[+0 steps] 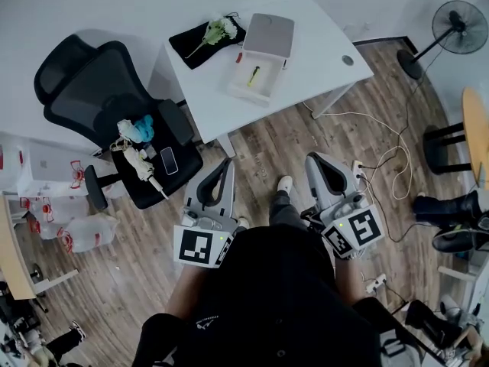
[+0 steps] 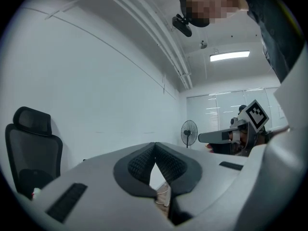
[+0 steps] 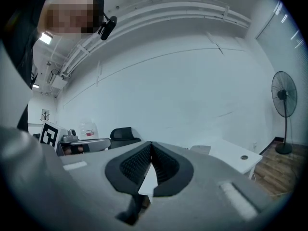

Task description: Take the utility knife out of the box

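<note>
An open white box [image 1: 246, 88] stands on the white table [image 1: 321, 60] far ahead in the head view, its grey lid [image 1: 267, 35] tipped back. A small yellow utility knife [image 1: 254, 75] lies inside it. My left gripper [image 1: 227, 162] and right gripper [image 1: 312, 157] are held low in front of the person's body, over the wood floor and well short of the table. Both point level toward the table. In the left gripper view the left gripper's [image 2: 155, 144] tips meet with nothing between them. The same shows for the right gripper [image 3: 151, 143] in its own view.
A black office chair [image 1: 114, 121] with a phone and small items on its seat stands left of the table. A black cloth with flowers [image 1: 206, 37] lies beside the box. White cables [image 1: 382, 155] cross the floor at right. A standing fan [image 1: 457, 27] is at the far right.
</note>
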Available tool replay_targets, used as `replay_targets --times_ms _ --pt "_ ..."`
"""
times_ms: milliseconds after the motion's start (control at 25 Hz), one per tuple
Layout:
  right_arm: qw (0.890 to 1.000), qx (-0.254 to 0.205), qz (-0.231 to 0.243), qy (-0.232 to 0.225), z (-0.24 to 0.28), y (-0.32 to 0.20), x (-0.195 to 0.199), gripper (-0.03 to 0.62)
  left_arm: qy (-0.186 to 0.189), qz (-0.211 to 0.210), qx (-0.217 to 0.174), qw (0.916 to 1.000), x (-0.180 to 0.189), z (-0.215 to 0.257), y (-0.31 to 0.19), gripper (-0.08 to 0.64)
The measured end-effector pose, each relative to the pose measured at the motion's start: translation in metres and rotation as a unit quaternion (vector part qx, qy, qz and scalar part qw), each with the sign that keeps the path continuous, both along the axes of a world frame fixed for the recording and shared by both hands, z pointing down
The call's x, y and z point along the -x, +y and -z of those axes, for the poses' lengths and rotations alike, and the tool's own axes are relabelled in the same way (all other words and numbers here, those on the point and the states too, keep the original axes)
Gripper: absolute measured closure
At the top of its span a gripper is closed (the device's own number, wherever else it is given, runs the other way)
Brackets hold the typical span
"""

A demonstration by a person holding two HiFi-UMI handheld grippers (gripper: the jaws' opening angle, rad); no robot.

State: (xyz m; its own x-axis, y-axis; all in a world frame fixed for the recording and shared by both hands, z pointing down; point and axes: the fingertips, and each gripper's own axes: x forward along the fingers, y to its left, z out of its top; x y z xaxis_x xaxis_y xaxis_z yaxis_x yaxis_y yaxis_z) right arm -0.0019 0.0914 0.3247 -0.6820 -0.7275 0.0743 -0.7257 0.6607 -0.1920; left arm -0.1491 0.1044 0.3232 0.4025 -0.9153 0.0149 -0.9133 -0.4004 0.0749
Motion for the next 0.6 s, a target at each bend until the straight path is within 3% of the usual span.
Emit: replay_targets --times_ms 600 --pt "0.998 0.021 0.057 -0.018 -0.006 -0.141 -0.082 0.588 -0.017 0.058 0.016 0.9981 -0.084 0.002 -0.118 0.555"
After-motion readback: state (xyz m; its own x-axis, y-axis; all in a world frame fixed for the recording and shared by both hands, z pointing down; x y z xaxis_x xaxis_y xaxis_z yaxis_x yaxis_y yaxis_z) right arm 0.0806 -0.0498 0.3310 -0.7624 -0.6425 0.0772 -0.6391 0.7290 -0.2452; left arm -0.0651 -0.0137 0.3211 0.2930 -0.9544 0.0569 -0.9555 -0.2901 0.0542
